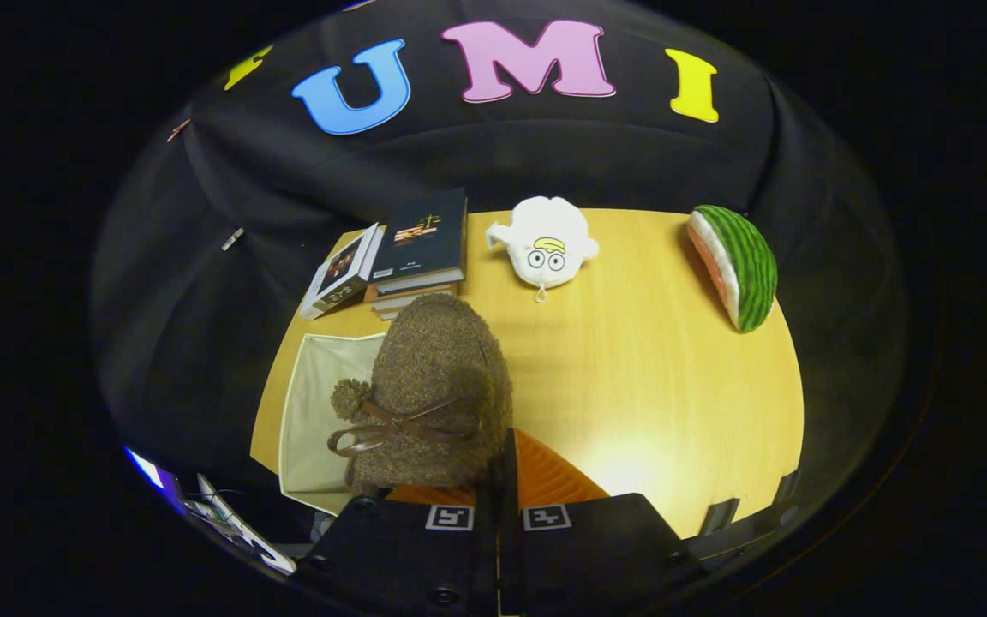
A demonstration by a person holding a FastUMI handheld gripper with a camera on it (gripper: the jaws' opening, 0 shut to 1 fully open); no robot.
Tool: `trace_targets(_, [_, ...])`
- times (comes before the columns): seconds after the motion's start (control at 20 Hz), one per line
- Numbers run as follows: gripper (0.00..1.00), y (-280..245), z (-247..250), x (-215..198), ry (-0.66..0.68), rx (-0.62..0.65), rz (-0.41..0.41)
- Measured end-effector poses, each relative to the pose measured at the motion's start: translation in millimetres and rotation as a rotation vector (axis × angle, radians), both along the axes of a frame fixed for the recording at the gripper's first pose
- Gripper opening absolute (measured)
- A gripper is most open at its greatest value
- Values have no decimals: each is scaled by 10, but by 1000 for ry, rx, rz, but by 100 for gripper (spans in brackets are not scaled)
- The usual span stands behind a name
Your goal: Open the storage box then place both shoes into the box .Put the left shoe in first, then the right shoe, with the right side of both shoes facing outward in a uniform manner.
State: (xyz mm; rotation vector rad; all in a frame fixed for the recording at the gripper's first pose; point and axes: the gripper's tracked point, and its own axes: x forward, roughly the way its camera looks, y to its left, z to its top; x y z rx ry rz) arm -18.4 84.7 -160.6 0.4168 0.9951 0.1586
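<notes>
Black cloth walls close in the booth behind a pale wooden tabletop (631, 377). On it, far beyond the jaws, sit a stack of books (412, 248), a white plush toy (545, 242) and a plush watermelon slice (738, 266), all well apart from the work.

The gripper (500, 480) has its orange fingers (553, 476) drawn close together, and the jaws look to be pinching the rear rim of a fuzzy brown shoe (433, 386). The contact itself is hidden behind the shoe's bulk, so that hold is a judgement, not a certainty. The shoe hangs just ahead of the jaws and slightly to their left, toe pointing away, with a brown ribbon bow (399, 424) and a small pompom (349, 396) on the side facing the camera.

Beneath and to the left of the shoe lies the storage box (314, 403), a cream fabric bin with its mouth open. The shoe appears to hover over its right-hand rim rather than rest inside.

Being plush, the shoe should be light and soft, sagging where unsupported, and the fleece could slip under a loose pinch. The collar or heel edge, where the material is doubled, offers the firmest purchase. The ribbon is a poor place to grip, since it would likely pull loose.
</notes>
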Motion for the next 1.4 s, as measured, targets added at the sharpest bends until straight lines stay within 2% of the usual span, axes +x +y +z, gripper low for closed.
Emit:
trace_targets(0.4, [7,750,-139,129,58,-32,53])
trace_targets(0.7, [8,927,-369,140,98,-101,73])
trace_targets(0.95, [8,957,-457,140,122,-103,58])
trace_targets(1.1, [20,1027,-413,162,109,-67,66])
trace_targets(1.2, [33,1025,-373,180,90,-55,73])
trace_targets(1.35, [65,972,-366,185,88,-51,73])
trace_targets(1.4, [70,963,-362,177,84,-51,74])
